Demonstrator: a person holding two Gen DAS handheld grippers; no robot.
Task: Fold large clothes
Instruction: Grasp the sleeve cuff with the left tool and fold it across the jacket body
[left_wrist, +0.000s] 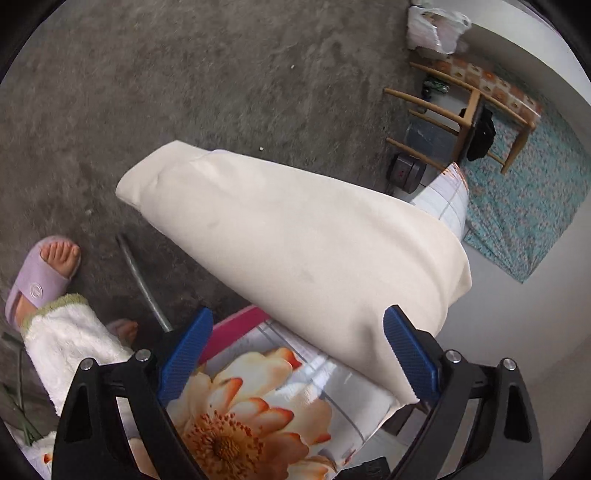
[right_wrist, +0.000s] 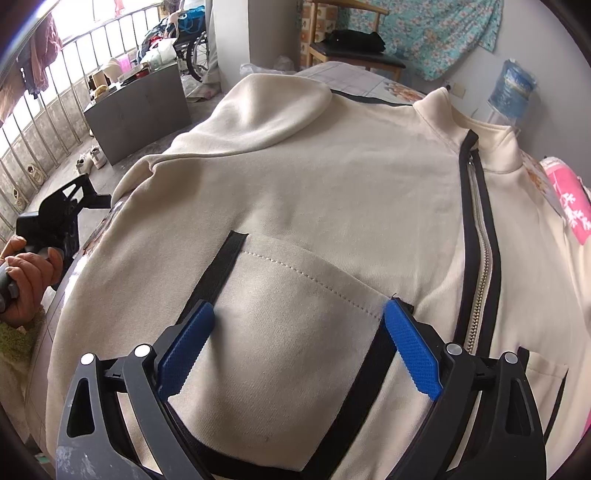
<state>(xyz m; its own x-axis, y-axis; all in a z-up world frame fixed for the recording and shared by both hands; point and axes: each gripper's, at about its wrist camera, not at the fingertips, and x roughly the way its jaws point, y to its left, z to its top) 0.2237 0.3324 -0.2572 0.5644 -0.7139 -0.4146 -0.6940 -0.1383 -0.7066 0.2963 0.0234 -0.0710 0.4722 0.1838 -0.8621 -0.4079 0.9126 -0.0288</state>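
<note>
Jacket (right_wrist: 314, 192) soft, floppy, bulky — grab sleeve (left_wrist: 295, 236) edge; left gripper (left_wrist: 295, 354) and right gripper (right_wrist: 299, 347) both spread, empty.

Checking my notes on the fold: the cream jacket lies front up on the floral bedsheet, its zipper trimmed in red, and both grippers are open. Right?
Not quite. The zipper on the cream jacket is trimmed in black, not red, as the right wrist view shows. The rest holds: front up on the floral bedsheet, left gripper and right gripper open.
</note>
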